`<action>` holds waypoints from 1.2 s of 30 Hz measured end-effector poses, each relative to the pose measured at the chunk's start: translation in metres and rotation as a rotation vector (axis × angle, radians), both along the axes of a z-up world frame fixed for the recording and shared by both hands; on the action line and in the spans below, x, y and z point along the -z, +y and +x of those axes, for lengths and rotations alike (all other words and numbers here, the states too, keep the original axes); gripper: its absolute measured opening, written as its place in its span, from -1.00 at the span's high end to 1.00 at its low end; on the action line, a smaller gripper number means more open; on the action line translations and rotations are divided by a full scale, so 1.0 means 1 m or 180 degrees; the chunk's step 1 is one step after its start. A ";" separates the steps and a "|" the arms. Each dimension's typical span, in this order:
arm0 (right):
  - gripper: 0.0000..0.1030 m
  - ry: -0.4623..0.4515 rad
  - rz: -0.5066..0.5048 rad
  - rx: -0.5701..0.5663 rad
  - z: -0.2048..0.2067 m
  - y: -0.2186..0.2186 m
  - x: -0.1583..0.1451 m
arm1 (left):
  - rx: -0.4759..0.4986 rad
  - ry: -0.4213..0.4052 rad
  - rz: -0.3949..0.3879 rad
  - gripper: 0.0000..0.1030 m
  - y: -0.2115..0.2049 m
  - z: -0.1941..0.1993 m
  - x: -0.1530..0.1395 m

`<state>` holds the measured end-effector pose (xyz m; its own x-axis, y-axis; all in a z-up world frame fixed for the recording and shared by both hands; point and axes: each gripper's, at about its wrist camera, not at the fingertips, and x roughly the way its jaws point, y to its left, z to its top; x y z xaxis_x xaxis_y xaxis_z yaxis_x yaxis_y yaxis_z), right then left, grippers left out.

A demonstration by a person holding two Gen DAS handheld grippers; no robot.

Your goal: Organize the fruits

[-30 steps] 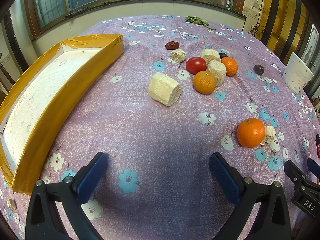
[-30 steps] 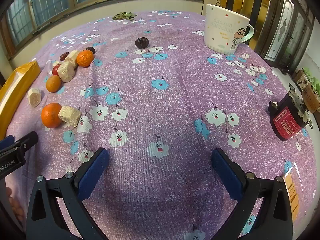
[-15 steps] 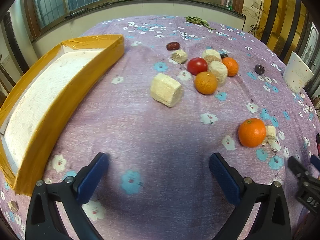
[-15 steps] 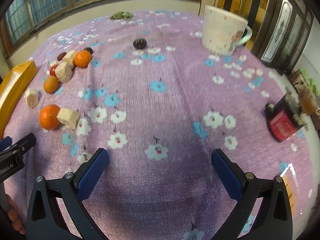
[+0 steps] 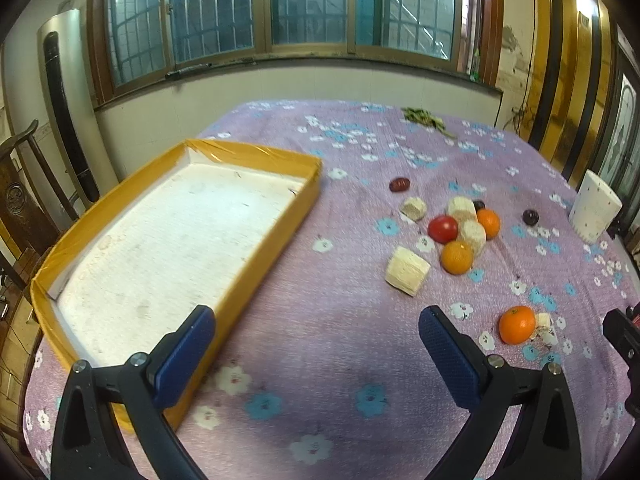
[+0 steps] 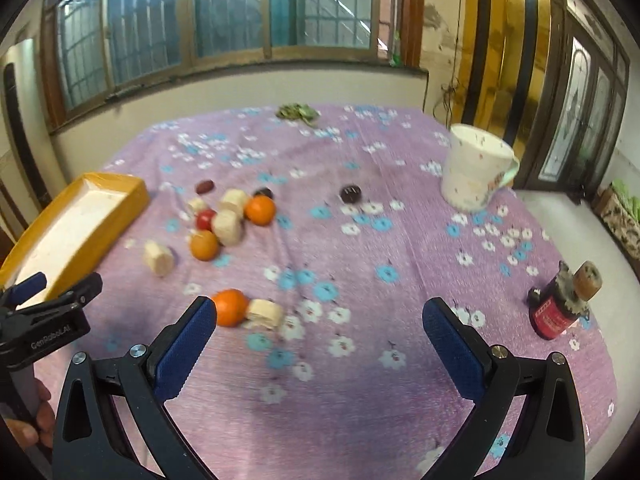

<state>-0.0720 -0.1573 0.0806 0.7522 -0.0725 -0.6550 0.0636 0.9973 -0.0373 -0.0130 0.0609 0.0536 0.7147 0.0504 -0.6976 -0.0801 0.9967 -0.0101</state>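
Both tools hang above the near edge of the worktop [image 5: 320,400], which is covered by a purple flowered cloth. The left hand-held gripper [image 5: 316,356] is released, its blue pads wide apart with nothing between them; the right hand-held gripper [image 6: 320,344] is likewise spread and empty.

A yellow-rimmed tray [image 5: 276,236] with a white bare floor lies along the left edge of the worktop, its near end under the left pad of the left tool.

The fruits sit on the cloth toward the middle and right, apart from the tray. A cluster holds a red tomato [image 5: 443,229], an orange [image 5: 456,257] just in front of it and a second orange [image 5: 489,222] behind, mixed with pale cylindrical blocks [image 5: 407,270]. A red date [image 5: 399,184] lies behind the cluster, and a dark plum [image 5: 530,216] lies to its right, alone.

Another orange [image 6: 229,307] rests nearer the front edge, touching a pale block [image 6: 264,314], just beyond the right tool's left pad.

A white mug [image 6: 472,174] stands near the far right corner; a small red bottle [image 6: 560,308] stands by the right edge.
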 end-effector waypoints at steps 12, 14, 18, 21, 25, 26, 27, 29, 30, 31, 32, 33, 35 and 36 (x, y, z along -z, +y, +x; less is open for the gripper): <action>-1.00 -0.0165 -0.0154 -0.0040 -0.017 0.017 -0.009 | 0.0002 -0.0266 -0.0050 -1.00 0.012 -0.020 -0.015; -1.00 -0.0183 -0.0164 -0.0037 -0.020 0.018 -0.010 | 0.0017 -0.0325 -0.0048 -1.00 0.011 -0.022 -0.017; -1.00 -0.0183 -0.0125 -0.0029 -0.024 0.018 -0.008 | 0.0076 -0.0397 -0.0033 -1.00 0.009 -0.026 -0.021; -1.00 -0.0169 -0.0118 -0.0030 -0.026 0.019 -0.007 | 0.0128 -0.0430 -0.0054 -1.00 0.008 -0.028 -0.022; -1.00 -0.0186 -0.0112 -0.0023 -0.028 0.019 -0.008 | 0.0168 -0.0509 -0.0078 -1.00 0.007 -0.031 -0.024; -1.00 -0.0208 -0.0117 -0.0016 -0.030 0.019 -0.009 | 0.0172 -0.0514 -0.0085 -1.00 0.007 -0.031 -0.024; -1.00 -0.0211 -0.0117 -0.0019 -0.031 0.019 -0.009 | 0.0174 -0.0516 -0.0089 -1.00 0.006 -0.031 -0.025; -1.00 -0.0216 -0.0117 -0.0017 -0.032 0.019 -0.010 | 0.0177 -0.0522 -0.0102 -1.00 0.006 -0.031 -0.025; -1.00 -0.0220 -0.0116 -0.0016 -0.033 0.018 -0.010 | 0.0177 -0.0531 -0.0106 -1.00 0.005 -0.032 -0.025; -1.00 -0.0226 -0.0114 -0.0012 -0.033 0.018 -0.010 | 0.0176 -0.0541 -0.0104 -1.00 0.004 -0.032 -0.025; -1.00 -0.0226 -0.0113 -0.0009 -0.033 0.018 -0.010 | 0.0175 -0.0551 -0.0105 -1.00 0.004 -0.033 -0.025; -1.00 -0.0229 -0.0110 -0.0004 -0.033 0.018 -0.010 | 0.0174 -0.0558 -0.0112 -1.00 0.004 -0.033 -0.026; -1.00 -0.0230 -0.0099 0.0008 -0.033 0.016 -0.010 | 0.0170 -0.0573 -0.0123 -1.00 0.003 -0.034 -0.026; -1.00 -0.0228 -0.0090 0.0012 -0.033 0.016 -0.010 | 0.0169 -0.0579 -0.0126 -1.00 0.003 -0.034 -0.026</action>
<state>-0.1053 -0.1416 0.0908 0.7967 -0.0931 -0.5971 0.0708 0.9956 -0.0607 -0.0473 0.0634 0.0799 0.8301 -0.0157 -0.5575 -0.0207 0.9980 -0.0589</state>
